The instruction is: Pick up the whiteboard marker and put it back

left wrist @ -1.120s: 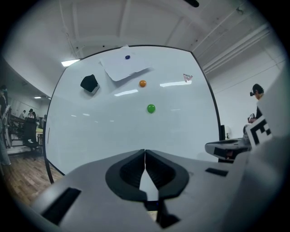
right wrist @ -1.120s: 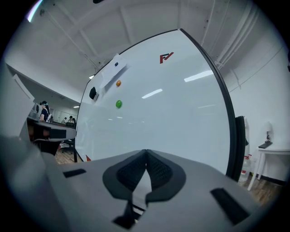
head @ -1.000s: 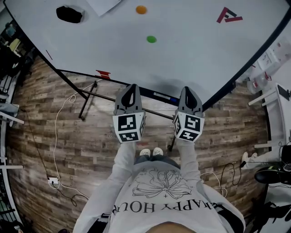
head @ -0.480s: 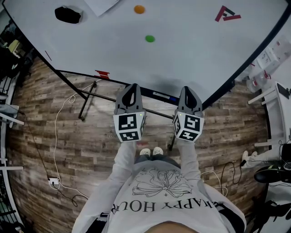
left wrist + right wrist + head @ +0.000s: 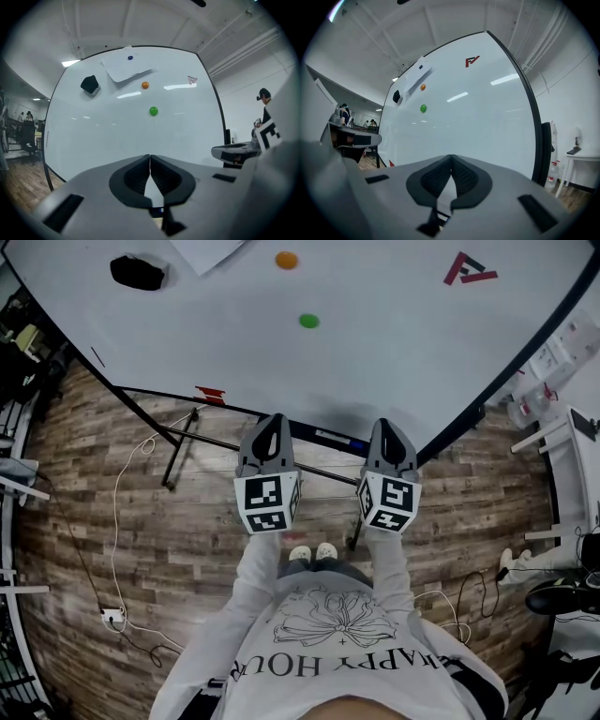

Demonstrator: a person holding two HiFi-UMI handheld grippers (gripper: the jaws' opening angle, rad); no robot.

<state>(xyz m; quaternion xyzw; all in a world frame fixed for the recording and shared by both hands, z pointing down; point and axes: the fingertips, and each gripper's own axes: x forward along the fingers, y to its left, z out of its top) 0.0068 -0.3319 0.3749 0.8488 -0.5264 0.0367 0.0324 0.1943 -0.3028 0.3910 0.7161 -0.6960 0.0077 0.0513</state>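
The whiteboard marker (image 5: 339,438), white with a blue end, lies on the tray along the whiteboard's (image 5: 394,352) lower edge. In the head view it sits between my two grippers and a little beyond them. My left gripper (image 5: 273,420) is shut with nothing between its jaws, level and pointing at the board, to the left of the marker. My right gripper (image 5: 389,425) is shut and empty too, to the right of the marker. In the left gripper view the closed gripper (image 5: 150,157) faces the board; in the right gripper view the closed gripper (image 5: 451,156) does the same.
On the board are a black eraser (image 5: 138,271), an orange magnet (image 5: 287,260), a green magnet (image 5: 308,321), a sheet of paper (image 5: 211,249) and a red logo (image 5: 472,270). A red piece (image 5: 212,393) sits on the tray. Stand legs (image 5: 183,442) and cables (image 5: 117,521) cross the wooden floor.
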